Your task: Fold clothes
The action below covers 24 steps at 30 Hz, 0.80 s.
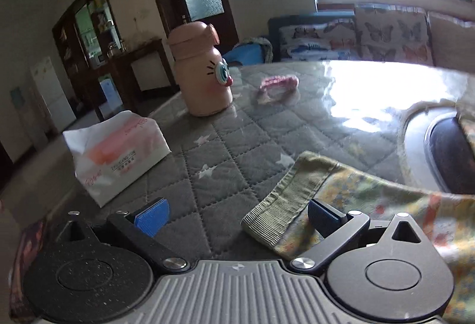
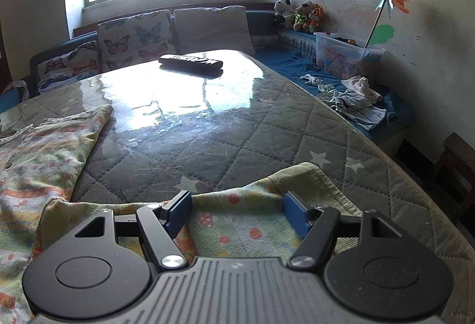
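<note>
A small floral garment with ribbed green cuffs lies on the quilted grey table cover. In the left wrist view its sleeve (image 1: pixel 341 193) reaches in from the right, the ribbed cuff (image 1: pixel 282 205) between my fingers. My left gripper (image 1: pixel 237 217) is open just above it, its right fingertip (image 1: pixel 322 215) over the cloth. In the right wrist view the garment (image 2: pixel 38 151) spreads at the left and another sleeve (image 2: pixel 237 220) lies under my right gripper (image 2: pixel 239 214), which is open with the cloth between its blue pads.
A pink cartoon bottle (image 1: pixel 202 68), a tissue pack (image 1: pixel 115 151) and a pink hair band (image 1: pixel 279 85) sit on the table on the left side. A black remote (image 2: pixel 190 61) lies at the far end. A sofa with butterfly cushions (image 2: pixel 133 39) stands behind, loose clothes (image 2: pixel 356 104) on the right bench.
</note>
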Tool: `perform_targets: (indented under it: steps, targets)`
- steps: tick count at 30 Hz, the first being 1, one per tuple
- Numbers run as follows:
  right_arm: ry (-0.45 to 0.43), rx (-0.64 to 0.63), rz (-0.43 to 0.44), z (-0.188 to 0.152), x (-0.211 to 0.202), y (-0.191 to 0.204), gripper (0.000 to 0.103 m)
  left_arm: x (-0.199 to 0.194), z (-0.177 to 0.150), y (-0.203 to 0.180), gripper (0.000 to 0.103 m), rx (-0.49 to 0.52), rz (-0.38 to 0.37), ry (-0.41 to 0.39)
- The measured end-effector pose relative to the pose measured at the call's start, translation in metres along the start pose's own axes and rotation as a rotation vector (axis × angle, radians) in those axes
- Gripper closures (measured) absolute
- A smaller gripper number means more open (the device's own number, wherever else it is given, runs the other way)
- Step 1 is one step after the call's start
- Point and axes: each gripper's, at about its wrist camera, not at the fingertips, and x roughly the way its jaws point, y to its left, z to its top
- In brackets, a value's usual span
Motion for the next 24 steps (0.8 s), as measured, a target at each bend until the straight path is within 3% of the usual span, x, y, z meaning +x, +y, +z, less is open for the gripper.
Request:
perform_targets:
  steps: [8,14,17,24]
  targets:
    - [0.003,-0.017,0.018,0.010,0.013,0.006,0.030,0.007,0.001,0.001,0.003,0.011,0.056,0.005]
    - [0.001,-0.022,0.026,0.015,0.019,0.010,0.030,0.001,-0.004,0.003,0.004,0.020,0.145,0.000]
    - [-0.002,-0.019,0.029,0.014,0.019,0.009,0.030,0.003,-0.007,0.010,0.010,0.005,0.193,0.019]
    - [-0.004,-0.034,0.054,0.013,0.008,0.012,0.030,-0.009,-0.004,0.018,0.011,-0.025,0.084,0.007]
